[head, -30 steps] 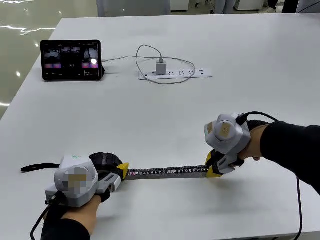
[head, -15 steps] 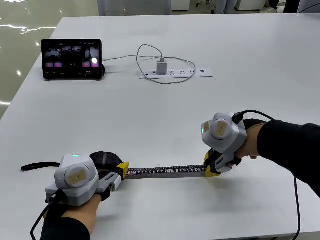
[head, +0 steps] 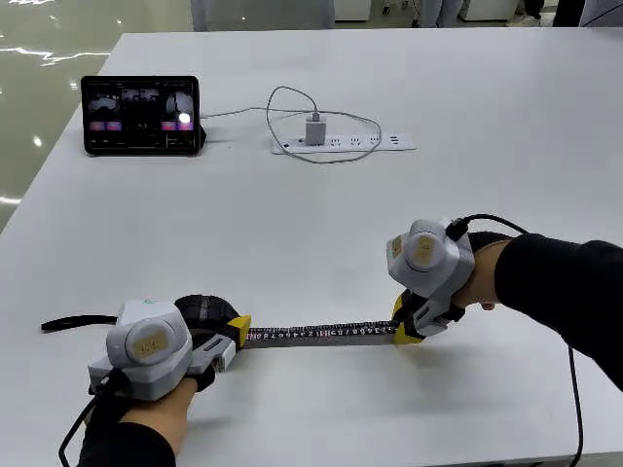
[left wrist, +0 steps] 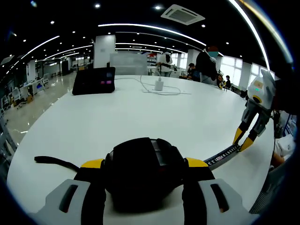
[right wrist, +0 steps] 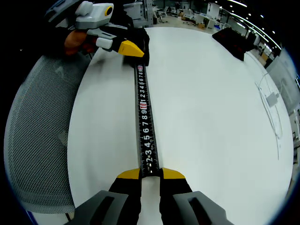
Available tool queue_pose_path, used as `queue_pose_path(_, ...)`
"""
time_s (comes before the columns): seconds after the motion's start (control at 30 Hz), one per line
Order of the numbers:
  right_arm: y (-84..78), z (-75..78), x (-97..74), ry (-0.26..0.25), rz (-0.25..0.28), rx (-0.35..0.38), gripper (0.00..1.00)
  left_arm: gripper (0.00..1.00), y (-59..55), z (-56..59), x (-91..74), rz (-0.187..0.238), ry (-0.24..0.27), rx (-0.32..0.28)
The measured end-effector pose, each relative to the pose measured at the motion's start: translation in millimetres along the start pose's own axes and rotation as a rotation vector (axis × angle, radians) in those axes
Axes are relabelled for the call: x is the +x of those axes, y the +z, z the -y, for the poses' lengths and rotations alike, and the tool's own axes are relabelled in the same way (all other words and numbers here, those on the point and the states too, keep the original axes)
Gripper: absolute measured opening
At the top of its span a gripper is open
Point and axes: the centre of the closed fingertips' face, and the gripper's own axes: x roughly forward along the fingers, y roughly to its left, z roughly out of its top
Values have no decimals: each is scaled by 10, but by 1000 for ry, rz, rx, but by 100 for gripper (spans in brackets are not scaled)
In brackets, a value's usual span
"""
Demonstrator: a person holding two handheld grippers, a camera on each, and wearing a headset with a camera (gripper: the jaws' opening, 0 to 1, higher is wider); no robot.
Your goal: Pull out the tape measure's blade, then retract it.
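Observation:
The black tape measure case [head: 202, 313] lies near the table's front left, and my left gripper [head: 224, 336] is shut around it. In the left gripper view the case [left wrist: 145, 168] sits between the yellow-tipped jaws of that gripper [left wrist: 145, 164]. The dark numbered blade [head: 321, 334] runs flat over the table to the right. My right gripper [head: 405, 331] is shut on the blade's end. In the right gripper view the blade [right wrist: 144, 117] leads from my right gripper [right wrist: 151, 174] away to the case [right wrist: 140, 47] and the left gripper [right wrist: 125, 47].
A tablet [head: 141, 115] stands at the back left. A white power strip [head: 341, 143] with a charger and looped cable lies at the back middle. The case's black strap [head: 76, 324] trails left. A mesh chair [right wrist: 33, 140] sits off the table's near edge.
My right gripper has moved a little to the left, toward the case, still shut on the blade's end. The exposed blade is slightly shorter. The left gripper and the case have stayed put.

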Motion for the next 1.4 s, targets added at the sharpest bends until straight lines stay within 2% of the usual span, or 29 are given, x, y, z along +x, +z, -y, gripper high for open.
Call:
queue_pose_path(1.0, 126, -4, 49, -4, 13, 15, 11, 62, -1, -6, 1, 0, 0, 1)
queue_pose_path(1.4, 163, -5, 61, -9, 6, 15, 10, 61, -8, -1, -1, -7, 2, 23)
